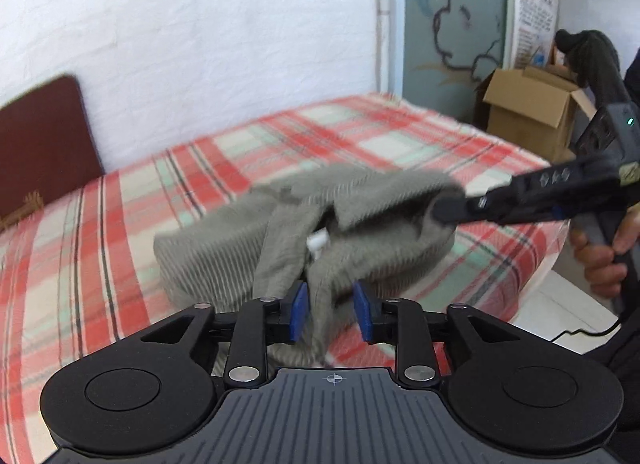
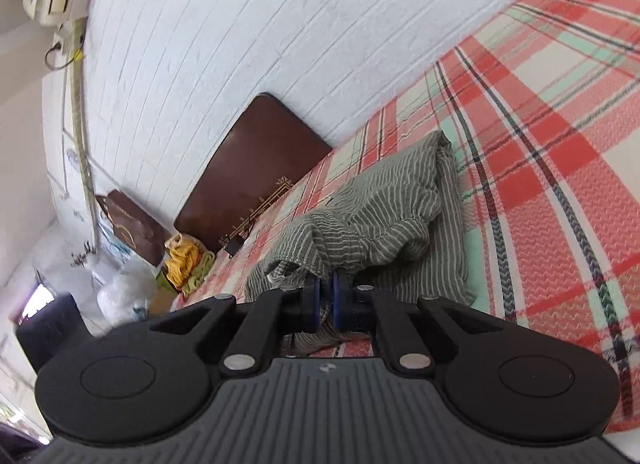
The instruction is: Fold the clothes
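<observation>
- The grey striped garment (image 1: 248,240) lies bunched near the middle of the bed, part resting on the plaid bedspread (image 1: 120,224) and part lifted off it between my two grippers.
- In the right wrist view the same cloth (image 2: 384,208) is sharp: thin pale stripes on grey-green, crumpled into soft folds, with a flatter layer spread beneath on the sheet.
- A small white tag (image 1: 318,242) peeks out from a gap in the folds in the left wrist view.
- My left gripper (image 1: 331,310) has its blue pads (image 1: 301,310) parted, and a hanging fold of the cloth passes through the gap between them; the pads are not pressed together on it.
- My right gripper (image 2: 325,302) has its pads drawn nearly together, pinching a bunch of the fabric between them.
- From the left wrist view, my right gripper (image 1: 446,212) reaches in from the right, its tip buried in the raised edge of the garment, with my hand (image 1: 600,256) wrapped round its handle.
- The left wrist view is blurred over the cloth and bedspread.
- A dark brown headboard (image 2: 248,180) stands against the white brick-pattern wall (image 2: 240,32) at the bed's end.
- An open cardboard box (image 1: 528,112) sits on the floor beyond the far side of the bed.
- Yellow and green cloths (image 2: 188,264) are heaped beside the headboard.
</observation>
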Action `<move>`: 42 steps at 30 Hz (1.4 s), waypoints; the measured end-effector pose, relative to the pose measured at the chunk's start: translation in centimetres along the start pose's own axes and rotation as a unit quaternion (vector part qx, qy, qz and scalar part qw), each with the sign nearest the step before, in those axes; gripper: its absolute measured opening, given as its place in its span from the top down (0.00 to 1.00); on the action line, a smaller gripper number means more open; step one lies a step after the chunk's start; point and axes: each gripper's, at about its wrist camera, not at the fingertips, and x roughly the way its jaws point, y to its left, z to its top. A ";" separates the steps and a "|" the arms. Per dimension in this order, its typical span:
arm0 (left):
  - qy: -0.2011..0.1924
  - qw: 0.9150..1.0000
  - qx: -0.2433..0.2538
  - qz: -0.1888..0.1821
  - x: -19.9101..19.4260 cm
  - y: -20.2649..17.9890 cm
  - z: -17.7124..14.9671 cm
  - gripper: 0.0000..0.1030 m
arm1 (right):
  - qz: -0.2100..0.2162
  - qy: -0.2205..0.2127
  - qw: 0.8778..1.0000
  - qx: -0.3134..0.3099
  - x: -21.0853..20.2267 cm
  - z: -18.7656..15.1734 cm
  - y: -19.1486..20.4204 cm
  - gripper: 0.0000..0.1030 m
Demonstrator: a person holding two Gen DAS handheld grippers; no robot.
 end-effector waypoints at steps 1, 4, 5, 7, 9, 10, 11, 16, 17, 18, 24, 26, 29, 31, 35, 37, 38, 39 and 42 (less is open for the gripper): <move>-0.006 1.000 0.013 -0.001 0.0 -0.4 0.6 0.53 | 0.002 -0.003 1.000 -0.005 -0.1 0.0 0.0 0.93; -0.001 0.998 0.056 -0.020 1.8 -1.8 1.7 0.53 | 0.007 -0.014 1.000 -0.012 -0.7 0.1 0.1 0.93; 0.003 0.997 0.073 -0.028 2.5 -2.5 2.0 0.53 | 0.006 -0.017 1.000 -0.014 -0.9 0.1 0.1 0.93; 0.010 0.994 0.100 -0.036 3.8 -3.5 2.2 0.53 | -0.001 -0.023 1.000 -0.021 -1.2 0.1 0.1 0.93; 0.015 0.993 0.113 -0.040 4.6 -4.1 2.2 0.53 | -0.006 -0.028 0.999 -0.018 -1.4 0.0 -0.1 0.93; 0.018 0.992 0.120 -0.043 5.0 -4.4 2.2 0.52 | -0.008 -0.029 0.999 -0.015 -1.4 0.0 -0.2 0.93; 0.021 0.991 0.126 -0.045 5.4 -4.7 2.2 0.52 | -0.011 -0.029 0.999 -0.011 -1.3 0.1 -0.4 0.93; 0.025 0.989 0.134 -0.051 6.2 -5.5 2.2 0.51 | -0.025 -0.031 0.999 0.005 -0.9 0.2 -1.1 0.93; 0.025 0.990 0.132 -0.051 6.1 -5.5 2.1 0.50 | -0.027 -0.031 0.999 0.008 -0.9 0.3 -1.3 0.93; 0.025 0.990 0.130 -0.052 6.1 -5.5 2.1 0.49 | -0.026 -0.030 0.999 0.009 -0.8 0.3 -1.3 0.93; 0.025 0.991 0.121 -0.057 5.9 -5.5 1.9 0.48 | -0.025 -0.026 0.999 0.011 -0.8 0.3 -1.6 0.93; 0.026 0.991 0.116 -0.059 6.2 -5.5 2.0 0.48 | -0.024 -0.024 0.999 0.015 -0.9 0.3 -1.7 0.92; 0.031 0.992 0.106 -0.059 7.5 -5.5 2.1 0.48 | -0.023 -0.022 0.999 0.020 -1.0 0.3 -2.0 0.91; 0.031 0.993 0.095 -0.062 8.2 -5.4 2.1 0.47 | -0.022 -0.020 0.999 0.024 -1.0 0.3 -2.2 0.91; 0.026 0.995 0.065 -0.065 8.9 -5.3 1.8 0.94 | -0.020 -0.017 0.999 0.031 -1.1 0.3 -2.5 0.91; 0.017 0.997 0.055 -0.060 8.7 -5.4 1.7 0.95 | -0.024 -0.014 0.999 0.031 -1.2 0.3 -2.6 0.91; 0.010 0.997 0.055 -0.055 8.5 -5.5 1.6 0.96 | -0.036 -0.013 0.999 0.025 -1.3 0.3 -2.5 0.91; 0.006 0.997 0.058 -0.051 8.3 -5.7 1.6 0.97 | -0.048 -0.011 0.999 0.018 -1.3 0.4 -2.5 0.87; -0.003 0.997 0.069 -0.041 7.7 -6.2 1.7 0.97 | -0.073 -0.014 0.996 -0.040 -1.8 0.8 -1.0 0.84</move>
